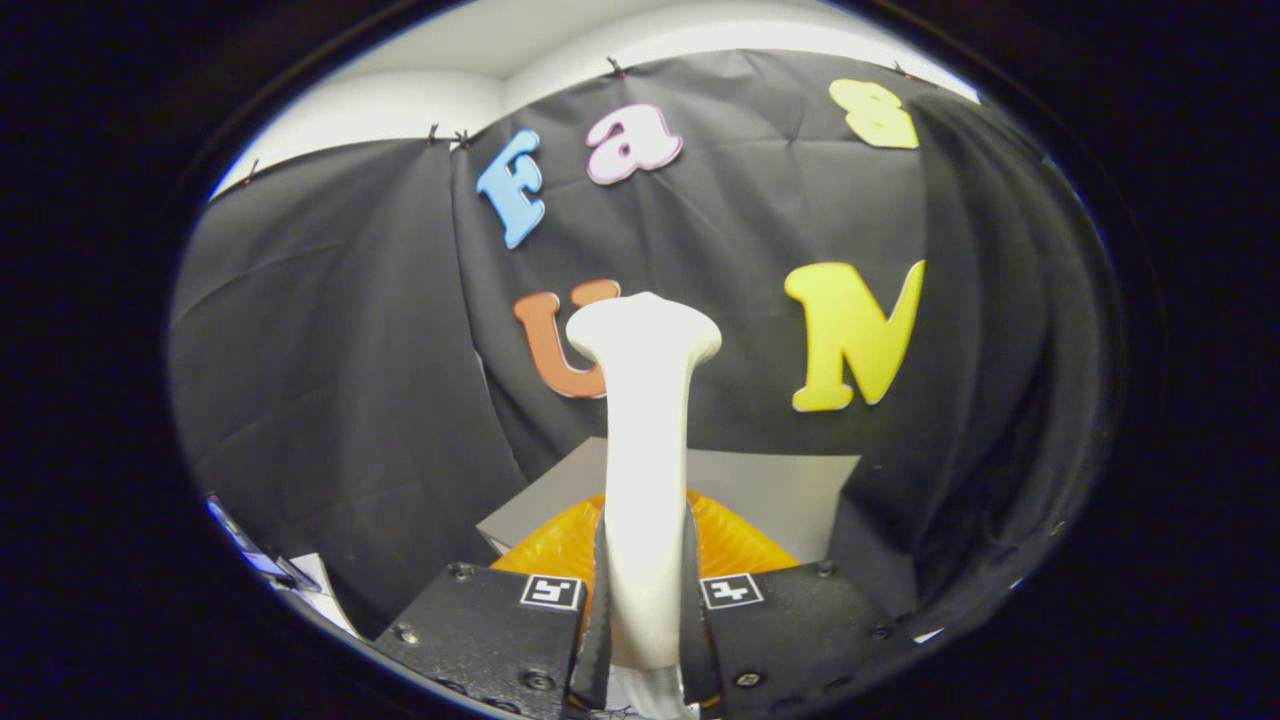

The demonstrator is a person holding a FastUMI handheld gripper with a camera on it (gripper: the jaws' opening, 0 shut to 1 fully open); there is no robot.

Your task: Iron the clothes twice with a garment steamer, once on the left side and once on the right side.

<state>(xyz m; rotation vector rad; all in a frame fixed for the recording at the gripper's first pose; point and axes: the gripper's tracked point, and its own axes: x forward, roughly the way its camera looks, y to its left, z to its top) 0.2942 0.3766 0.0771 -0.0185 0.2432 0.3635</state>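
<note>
Tool (645, 640) clamps white plastic garment steamer (645, 420) between both fingers, flared head upright; orange pleated garment (730, 545) on grey surface (790, 490) beyond fingers.

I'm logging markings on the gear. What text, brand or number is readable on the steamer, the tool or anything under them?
None readable.
The steamer, clamped between the tool's fingers: no print.
The square markers on the tool: coded patterns, not words.
The orange cloth beyond: no print.
</note>
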